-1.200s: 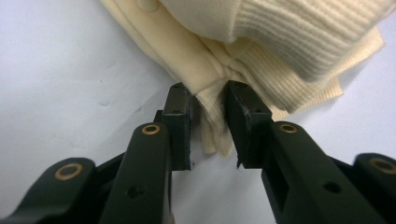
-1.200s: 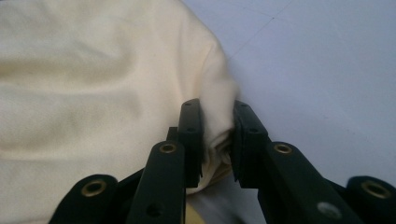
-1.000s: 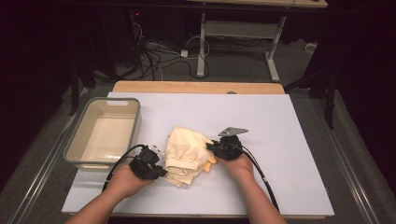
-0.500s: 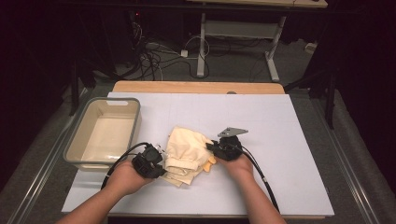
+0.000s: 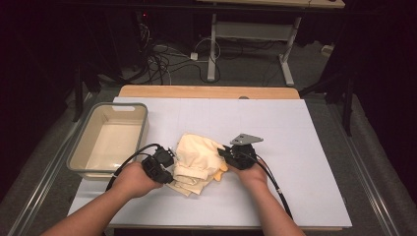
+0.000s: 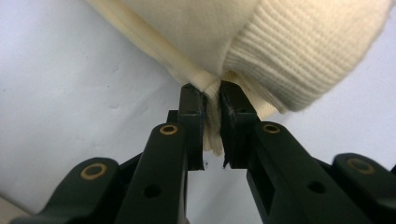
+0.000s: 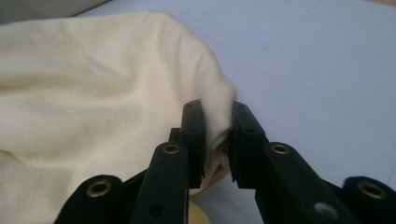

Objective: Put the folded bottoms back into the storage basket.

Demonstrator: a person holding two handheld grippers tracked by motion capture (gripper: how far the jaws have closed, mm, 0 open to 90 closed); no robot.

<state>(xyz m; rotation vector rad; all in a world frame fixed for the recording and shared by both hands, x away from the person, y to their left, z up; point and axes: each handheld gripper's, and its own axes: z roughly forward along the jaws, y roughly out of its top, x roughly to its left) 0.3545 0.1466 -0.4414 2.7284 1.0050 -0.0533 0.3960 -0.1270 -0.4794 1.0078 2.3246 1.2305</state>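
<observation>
My left hand-held gripper (image 6: 212, 100) pinched the cream garment's (image 5: 196, 160) ribbed edge at its 8 o'clock side; my right hand-held gripper (image 7: 217, 114) clamped a fold at 3 o'clock. The garment lay bunched on the table (image 5: 305, 147), right of the grey tub (image 5: 142, 132).

Tool (image 6: 212, 100) clamped on cream garment (image 6: 261, 42)

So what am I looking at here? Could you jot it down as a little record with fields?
work in hand: handling a cream garment
left gripper: shut on the garment's ribbed edge
right gripper: shut on a fold of the garment
garment: crumpled on the white table cover, between both hands
grey bin: at the left, nothing in it
</observation>
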